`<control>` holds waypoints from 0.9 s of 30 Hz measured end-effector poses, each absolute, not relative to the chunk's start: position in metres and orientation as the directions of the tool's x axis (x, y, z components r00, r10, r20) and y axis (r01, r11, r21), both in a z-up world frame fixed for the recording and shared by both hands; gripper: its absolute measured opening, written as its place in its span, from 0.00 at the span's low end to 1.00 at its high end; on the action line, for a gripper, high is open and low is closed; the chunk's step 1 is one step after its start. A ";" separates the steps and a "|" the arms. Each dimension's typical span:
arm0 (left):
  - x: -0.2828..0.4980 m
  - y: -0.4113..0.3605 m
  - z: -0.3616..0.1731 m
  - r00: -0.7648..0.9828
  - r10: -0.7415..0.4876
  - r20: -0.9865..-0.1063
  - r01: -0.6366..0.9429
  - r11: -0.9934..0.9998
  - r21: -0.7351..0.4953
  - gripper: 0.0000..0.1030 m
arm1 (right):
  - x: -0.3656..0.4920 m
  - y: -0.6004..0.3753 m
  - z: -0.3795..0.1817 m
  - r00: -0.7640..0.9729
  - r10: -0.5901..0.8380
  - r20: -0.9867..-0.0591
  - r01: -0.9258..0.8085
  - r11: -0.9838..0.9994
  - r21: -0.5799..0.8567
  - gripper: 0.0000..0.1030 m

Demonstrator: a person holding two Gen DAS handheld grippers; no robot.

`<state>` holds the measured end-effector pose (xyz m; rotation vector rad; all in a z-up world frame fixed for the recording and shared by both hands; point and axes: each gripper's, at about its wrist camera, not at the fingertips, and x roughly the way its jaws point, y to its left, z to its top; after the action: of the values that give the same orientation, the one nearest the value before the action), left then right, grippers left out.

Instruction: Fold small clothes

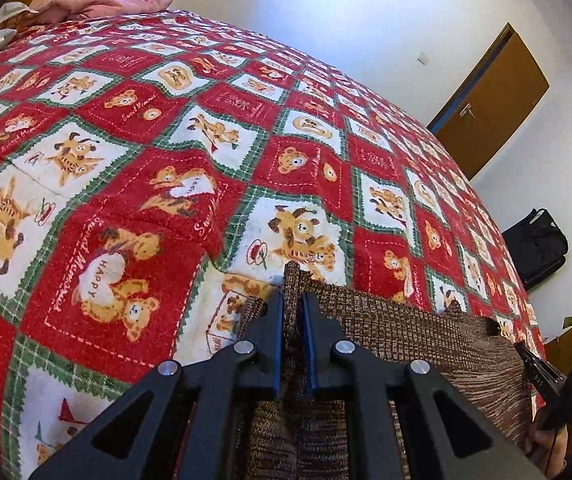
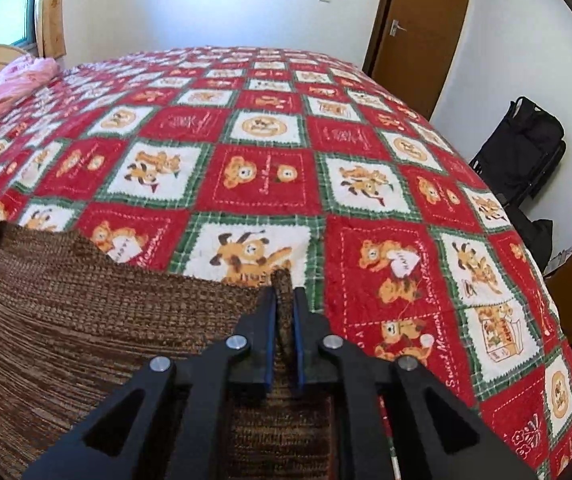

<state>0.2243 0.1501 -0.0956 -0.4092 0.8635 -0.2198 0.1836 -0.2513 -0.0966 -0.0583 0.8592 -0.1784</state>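
Both the left tongs (image 1: pixel 294 300) and right tongs (image 2: pixel 284 292) pinch the brown knitted garment (image 2: pixel 85 312) by its edge over the bed (image 2: pixel 245 128); keep that edge taut and level while laying it down.

Home bedroom (quilted bed (image 2: pixel 269 128))

Red, white and green teddy-bear bedspread (image 2: pixel 245 152) over the bed, pink bundle (image 2: pixel 13 80) at its far corner, brown door (image 2: pixel 418 20) in the white wall, black bag (image 2: pixel 526 152) beside it.
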 end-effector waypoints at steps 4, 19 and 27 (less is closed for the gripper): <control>0.216 0.165 -0.074 0.646 -0.278 -0.710 -0.023 0.924 -0.383 0.11 | 0.183 -0.262 -0.093 0.635 -0.144 -0.759 0.146 0.987 -0.065 0.20; 0.077 0.114 -0.045 0.647 -0.288 -0.706 0.208 0.957 -0.200 0.11 | 0.014 -0.249 -0.023 0.724 -0.021 -0.690 0.111 0.990 0.085 0.26; 0.044 0.077 -0.076 0.618 -0.209 -0.758 0.201 0.974 -0.104 0.11 | -0.015 -0.217 -0.077 0.643 0.031 -0.765 0.032 0.997 0.068 0.24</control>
<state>0.0436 0.0774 -0.0761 -0.0093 0.8727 -0.2360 -0.0150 -0.2174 -0.0767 0.0776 0.8720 -0.0008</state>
